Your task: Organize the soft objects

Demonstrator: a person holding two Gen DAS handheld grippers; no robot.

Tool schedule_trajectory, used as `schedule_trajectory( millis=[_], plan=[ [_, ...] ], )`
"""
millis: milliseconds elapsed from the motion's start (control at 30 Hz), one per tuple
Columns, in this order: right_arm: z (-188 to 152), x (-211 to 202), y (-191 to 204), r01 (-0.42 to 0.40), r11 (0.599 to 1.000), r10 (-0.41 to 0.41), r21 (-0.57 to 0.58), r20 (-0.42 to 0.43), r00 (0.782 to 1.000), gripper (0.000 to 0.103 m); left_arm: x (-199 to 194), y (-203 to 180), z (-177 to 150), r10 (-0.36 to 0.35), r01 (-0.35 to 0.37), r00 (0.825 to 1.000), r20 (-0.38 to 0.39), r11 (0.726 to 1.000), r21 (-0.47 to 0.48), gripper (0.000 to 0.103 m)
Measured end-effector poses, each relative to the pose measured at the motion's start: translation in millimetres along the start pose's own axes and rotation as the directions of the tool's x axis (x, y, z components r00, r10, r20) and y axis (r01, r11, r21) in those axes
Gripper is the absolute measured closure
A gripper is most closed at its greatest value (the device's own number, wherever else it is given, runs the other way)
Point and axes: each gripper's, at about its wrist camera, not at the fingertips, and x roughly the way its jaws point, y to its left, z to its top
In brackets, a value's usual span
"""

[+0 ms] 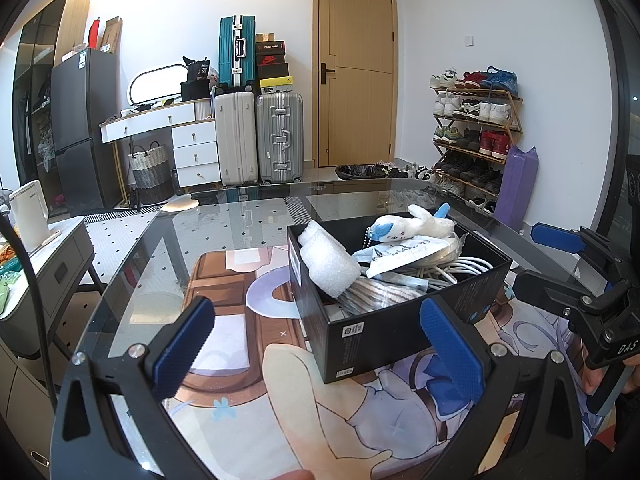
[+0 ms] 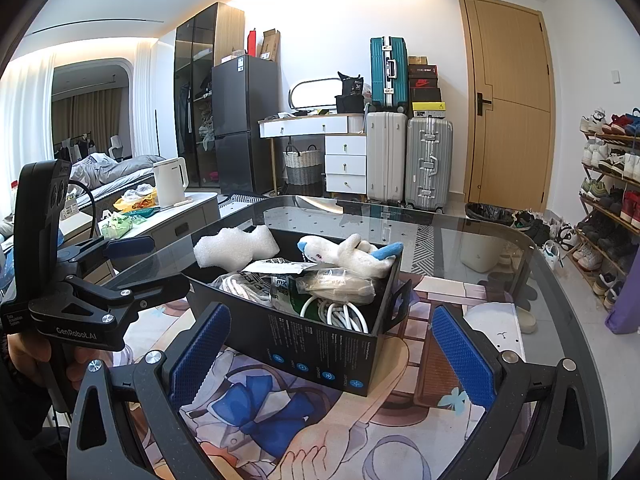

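The black box (image 2: 320, 344) stands on a printed mat (image 2: 280, 432) on the glass table (image 2: 480, 232). It is already full of soft things: a white plush toy (image 2: 352, 254) lies at the far end, a piece of white foam (image 2: 236, 246) leans on the rim at one corner, and bagged white cables (image 2: 344, 312) w/ a paper tag fill the middle.

The left gripper (image 1: 320, 340) and the right gripper (image 2: 332, 344) both hover near the box, one at each side; each has its jaws spread wide and nothing between them.

Judged from this, the sorting is almost done, and the step in hand is probably to tidy the load or to take the box. To do it well, the person should come in slowly and level, approx. square to the box wall, and press the foam down first, because it sticks over the edge and may tip out. The thin cardboard wall can bend, so a soft squeeze is enough.
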Motion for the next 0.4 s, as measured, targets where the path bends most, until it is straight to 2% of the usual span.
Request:
schedule_trajectory(
  millis=[400],
  plan=[
    [-0.1, -0.1, -0.1, 0.0, 1.0, 0.0, 0.0, 0.0, 1.0, 0.0, -2.9, -2.0, -1.1, -0.008, 0.008, 1.0, 0.013, 1.0, 0.004, 0.0]
  ],
)
